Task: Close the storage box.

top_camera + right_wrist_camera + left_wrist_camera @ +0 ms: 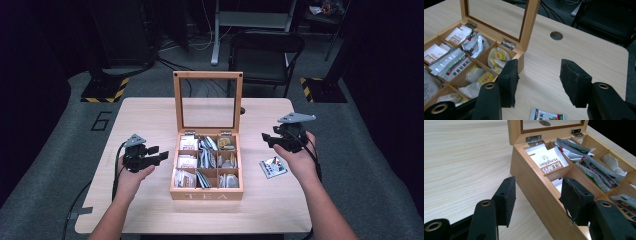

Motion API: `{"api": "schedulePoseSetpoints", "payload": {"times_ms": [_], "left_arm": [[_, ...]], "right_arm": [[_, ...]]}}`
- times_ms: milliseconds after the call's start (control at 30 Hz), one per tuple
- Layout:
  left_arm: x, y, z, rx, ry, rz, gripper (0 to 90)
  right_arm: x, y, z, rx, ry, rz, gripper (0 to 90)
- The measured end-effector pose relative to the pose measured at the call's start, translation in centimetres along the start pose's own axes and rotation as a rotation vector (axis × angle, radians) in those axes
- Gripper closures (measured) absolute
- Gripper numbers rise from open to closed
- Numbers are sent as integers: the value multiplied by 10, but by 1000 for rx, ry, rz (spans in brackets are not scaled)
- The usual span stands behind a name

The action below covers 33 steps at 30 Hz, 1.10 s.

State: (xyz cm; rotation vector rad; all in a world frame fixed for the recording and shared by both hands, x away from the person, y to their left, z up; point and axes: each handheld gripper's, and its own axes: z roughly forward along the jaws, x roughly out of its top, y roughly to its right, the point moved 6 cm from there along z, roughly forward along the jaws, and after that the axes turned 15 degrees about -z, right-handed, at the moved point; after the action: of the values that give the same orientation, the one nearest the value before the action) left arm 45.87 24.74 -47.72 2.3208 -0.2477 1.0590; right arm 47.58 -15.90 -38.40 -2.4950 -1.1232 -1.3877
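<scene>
So one tea sachet [273,167] lies on the table just right of the open tea box [206,192]; right gripper [278,137] above it, jaws apart, empty; left gripper [156,154] left of the box, likewise; many sachets remain inside.

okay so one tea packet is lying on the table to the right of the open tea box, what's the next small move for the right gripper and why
Probably reach back toward the tea box for another packet. The right gripper hangs above the table with open, empty jaws, and the packet on the table lies free below it, so that one looks delivered. The lid stands upright and the compartments hold more packets.
</scene>
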Motion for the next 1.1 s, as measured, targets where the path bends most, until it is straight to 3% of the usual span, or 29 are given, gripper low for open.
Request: {"api": "schedulePoseSetpoints", "payload": {"times_ms": [300,433,633,1100], "left_arm": [[0,0,0,0,0,-1,458],[-1,1,1,0,-1,-2,458],[-1,0,2,-1,-10,2,458],[-2,1,4,-3,-12,3,458]], "right_arm": [[34,2,12,10,21,-32,488],[42,3,23,31,31,-19,488],[46,4,43,75,45,-9,487],[54,-3,81,100,49,-30,485]]}}
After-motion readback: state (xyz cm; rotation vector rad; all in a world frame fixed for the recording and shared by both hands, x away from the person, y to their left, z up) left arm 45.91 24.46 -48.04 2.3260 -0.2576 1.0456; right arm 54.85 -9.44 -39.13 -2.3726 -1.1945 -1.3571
